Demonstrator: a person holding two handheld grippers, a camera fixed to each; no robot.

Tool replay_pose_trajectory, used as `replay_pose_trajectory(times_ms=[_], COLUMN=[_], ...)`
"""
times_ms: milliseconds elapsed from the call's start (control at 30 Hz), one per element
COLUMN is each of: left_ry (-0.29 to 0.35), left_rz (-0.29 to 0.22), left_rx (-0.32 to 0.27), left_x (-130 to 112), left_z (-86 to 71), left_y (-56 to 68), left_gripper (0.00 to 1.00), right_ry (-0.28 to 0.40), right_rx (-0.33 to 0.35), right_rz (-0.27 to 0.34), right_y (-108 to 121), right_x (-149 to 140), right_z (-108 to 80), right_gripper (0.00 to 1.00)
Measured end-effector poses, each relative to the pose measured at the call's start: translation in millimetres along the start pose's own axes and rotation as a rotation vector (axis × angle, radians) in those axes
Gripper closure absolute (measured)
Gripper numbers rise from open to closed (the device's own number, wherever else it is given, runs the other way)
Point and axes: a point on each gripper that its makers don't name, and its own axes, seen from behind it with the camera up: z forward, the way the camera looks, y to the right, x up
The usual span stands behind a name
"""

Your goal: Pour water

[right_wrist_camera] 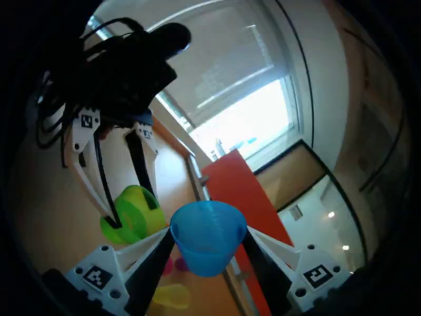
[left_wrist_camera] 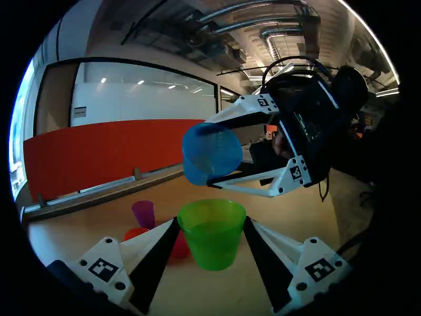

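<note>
Clamping green cup (left_wrist_camera: 211,239), left hand-held gripper (left_wrist_camera: 211,220); right (right_wrist_camera: 208,230) clamps blue cup (right_wrist_camera: 208,247); purple cup (left_wrist_camera: 143,212) behind.

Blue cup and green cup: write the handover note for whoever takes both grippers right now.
Left gripper: shut on the green cup, held upright above the table.
Right gripper: shut on the blue cup, held higher than the green cup and tipped on its side, mouth toward the left gripper.
Done: both cups are lifted and the blue one is tilted. No stream shows; I cannot tell if the green cup holds water.
Left: probably line the blue rim over the green cup, finish pouring, set both down.
A purple cup stands on the table behind.
</note>
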Motion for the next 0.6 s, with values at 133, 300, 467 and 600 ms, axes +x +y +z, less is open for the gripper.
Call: replay_pose_trajectory(times_ms=[133, 300, 467, 600], left_ry=[0.0, 0.002, 0.006, 0.007], left_rz=[0.003, 0.005, 0.004, 0.005], left_rx=[0.004, 0.009, 0.016, 0.023], left_x=[1, 3, 5, 6], left_z=[-1.3, -3.4, -6.1, -7.6], left_y=[0.0, 0.7, -0.2, -1.7], left_gripper=[0.13, 0.13, 0.13, 0.13], right_ry=[-0.001, -0.004, -0.002, -0.034], right_rx=[-0.014, -0.019, -0.007, 0.003], right_rz=[0.155, 0.317, 0.475, 0.605], right_y=[0, 2, 4, 3], right_x=[-6, -11, -17, -31], right_z=[2.9, 7.5, 13.1, 18.4], right_gripper=[0.1, 0.1, 0.1, 0.1])
